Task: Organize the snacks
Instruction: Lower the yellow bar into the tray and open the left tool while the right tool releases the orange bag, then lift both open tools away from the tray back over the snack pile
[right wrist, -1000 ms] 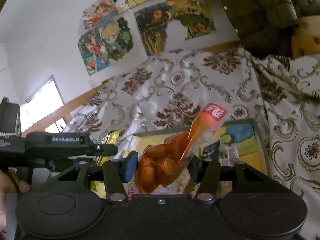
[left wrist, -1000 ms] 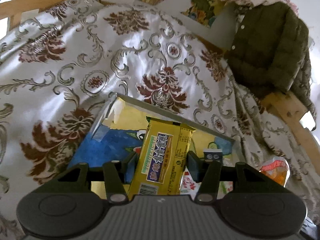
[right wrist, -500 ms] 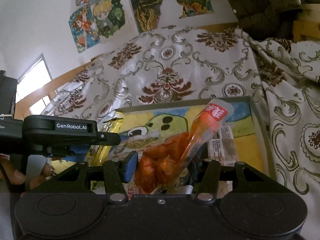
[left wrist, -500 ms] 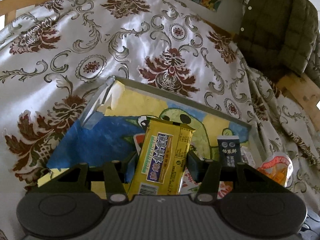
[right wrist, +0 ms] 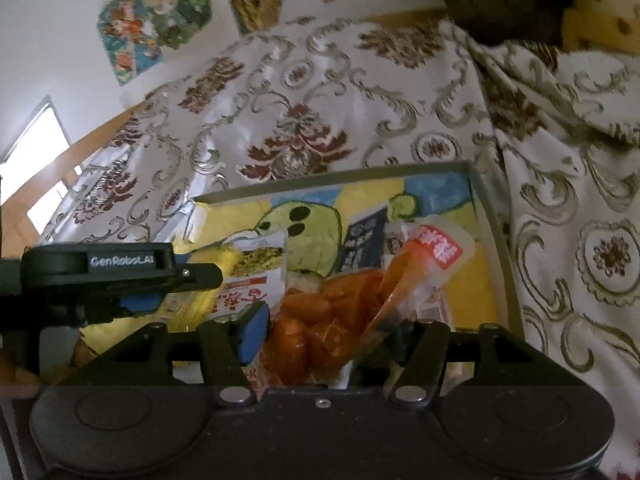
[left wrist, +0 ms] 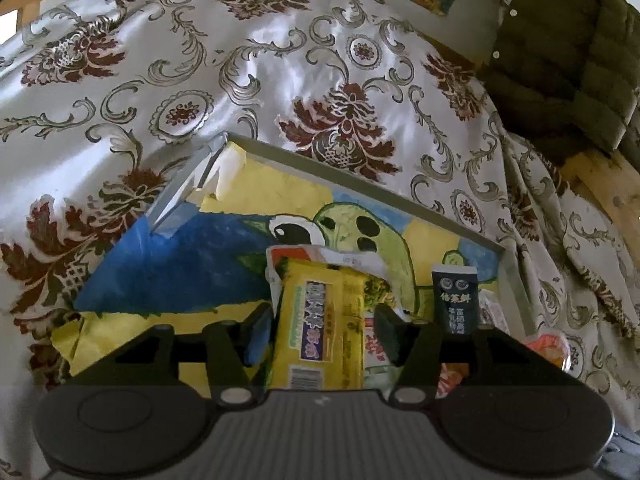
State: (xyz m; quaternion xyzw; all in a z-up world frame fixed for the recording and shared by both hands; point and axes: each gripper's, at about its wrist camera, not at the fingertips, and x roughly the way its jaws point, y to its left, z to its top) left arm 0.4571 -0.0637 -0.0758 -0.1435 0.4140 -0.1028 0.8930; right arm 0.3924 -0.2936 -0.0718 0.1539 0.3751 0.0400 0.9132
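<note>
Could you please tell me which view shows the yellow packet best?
The left wrist view: the yellow packet faces it, label visible, between the opening left tongs. The right wrist view shows only a sliver behind those tongs.

Your left claw (left wrist: 322, 326) has come down over the tray (left wrist: 400, 196), and its jaws are opening: the yellow snack packet (left wrist: 320, 328), which stood pinched upright between them, now lies lower on a white packet (left wrist: 348, 258) with gaps showing beside the pads. Your right claw (right wrist: 326, 330) has sunk toward the tray too, jaws opening around the orange snack bag (right wrist: 332, 312), which has settled down among the packets. More of the tray's painted lining shows than a second ago.
</note>
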